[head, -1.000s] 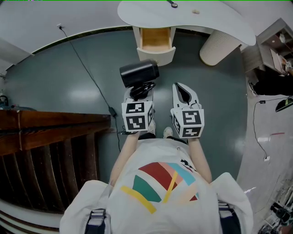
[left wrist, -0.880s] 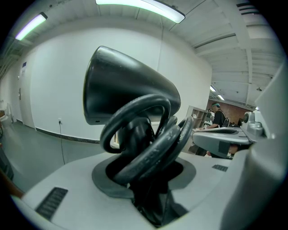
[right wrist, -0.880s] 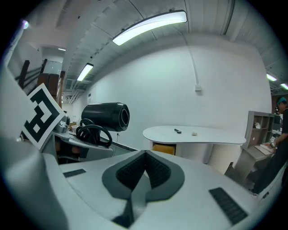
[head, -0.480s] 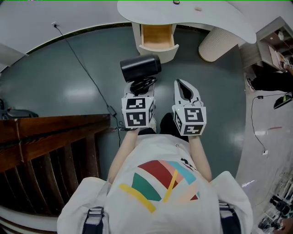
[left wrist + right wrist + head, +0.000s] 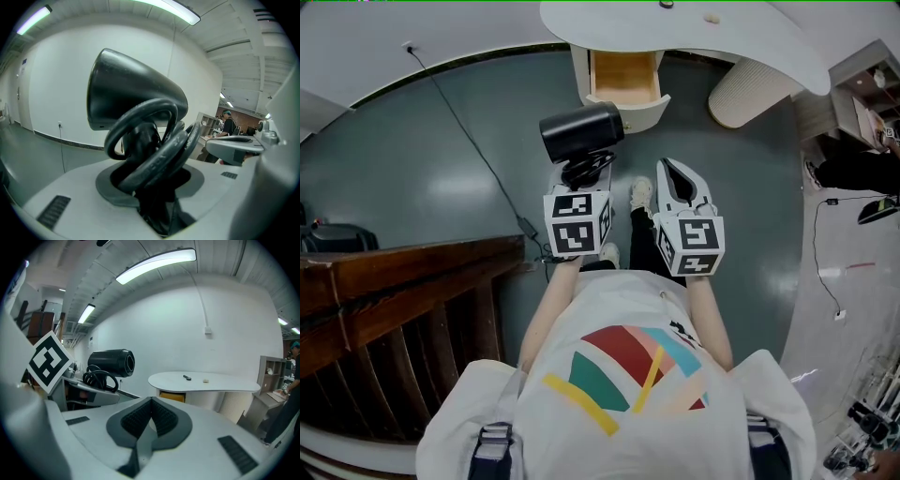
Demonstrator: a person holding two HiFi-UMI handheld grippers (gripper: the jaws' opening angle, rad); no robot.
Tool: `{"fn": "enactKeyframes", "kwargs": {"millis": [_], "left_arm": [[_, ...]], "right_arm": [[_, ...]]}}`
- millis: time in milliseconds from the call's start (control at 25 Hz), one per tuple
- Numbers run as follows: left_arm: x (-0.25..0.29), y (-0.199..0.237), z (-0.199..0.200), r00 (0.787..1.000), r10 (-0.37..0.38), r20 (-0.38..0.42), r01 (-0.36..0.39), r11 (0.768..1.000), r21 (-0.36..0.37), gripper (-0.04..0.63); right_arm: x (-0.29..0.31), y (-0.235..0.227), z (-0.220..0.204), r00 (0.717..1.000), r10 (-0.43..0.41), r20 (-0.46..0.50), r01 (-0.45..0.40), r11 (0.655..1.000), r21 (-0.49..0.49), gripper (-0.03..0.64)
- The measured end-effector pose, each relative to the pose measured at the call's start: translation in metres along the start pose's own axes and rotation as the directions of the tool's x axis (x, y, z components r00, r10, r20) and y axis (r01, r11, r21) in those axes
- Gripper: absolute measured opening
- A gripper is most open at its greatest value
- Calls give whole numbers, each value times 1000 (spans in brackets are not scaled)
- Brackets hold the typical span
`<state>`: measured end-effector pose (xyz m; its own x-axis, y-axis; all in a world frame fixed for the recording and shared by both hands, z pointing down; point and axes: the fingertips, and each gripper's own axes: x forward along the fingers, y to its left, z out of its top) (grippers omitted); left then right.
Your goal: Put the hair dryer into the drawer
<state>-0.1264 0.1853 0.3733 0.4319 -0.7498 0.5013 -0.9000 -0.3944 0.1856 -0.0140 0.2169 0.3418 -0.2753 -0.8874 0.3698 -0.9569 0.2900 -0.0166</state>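
Observation:
A black hair dryer (image 5: 581, 131) with its cord coiled (image 5: 586, 173) at the handle is held out in front of me by my left gripper (image 5: 586, 178), which is shut on its handle. In the left gripper view the dryer's barrel (image 5: 131, 98) rises above the gripper (image 5: 150, 180) and the cord loops (image 5: 154, 150) fill the jaws. My right gripper (image 5: 675, 183) stands beside it, shut and empty (image 5: 151, 420); the dryer (image 5: 110, 363) shows to its left. The open wooden drawer (image 5: 623, 80) sits under the white table (image 5: 750, 42), just beyond the dryer.
A ribbed cream pedestal (image 5: 745, 94) carries the table at the right of the drawer. A dark wooden railing (image 5: 394, 272) runs along the left. A thin cable (image 5: 478, 150) crosses the grey floor. Shelving (image 5: 862, 94) stands at the far right. My shoe (image 5: 640, 195) shows between the grippers.
Both grippers have moved a little toward the drawer, the dryer with the left one. A foot has stepped forward between the grippers.

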Motion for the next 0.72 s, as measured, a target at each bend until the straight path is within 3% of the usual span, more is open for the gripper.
{"fn": "enactKeyframes", "kwargs": {"millis": [720], "left_arm": [[85, 26, 40, 997, 64, -38, -65, 997, -30, 166]], "right_arm": [[100, -53, 28, 999, 48, -9, -48, 999, 13, 9]]}}
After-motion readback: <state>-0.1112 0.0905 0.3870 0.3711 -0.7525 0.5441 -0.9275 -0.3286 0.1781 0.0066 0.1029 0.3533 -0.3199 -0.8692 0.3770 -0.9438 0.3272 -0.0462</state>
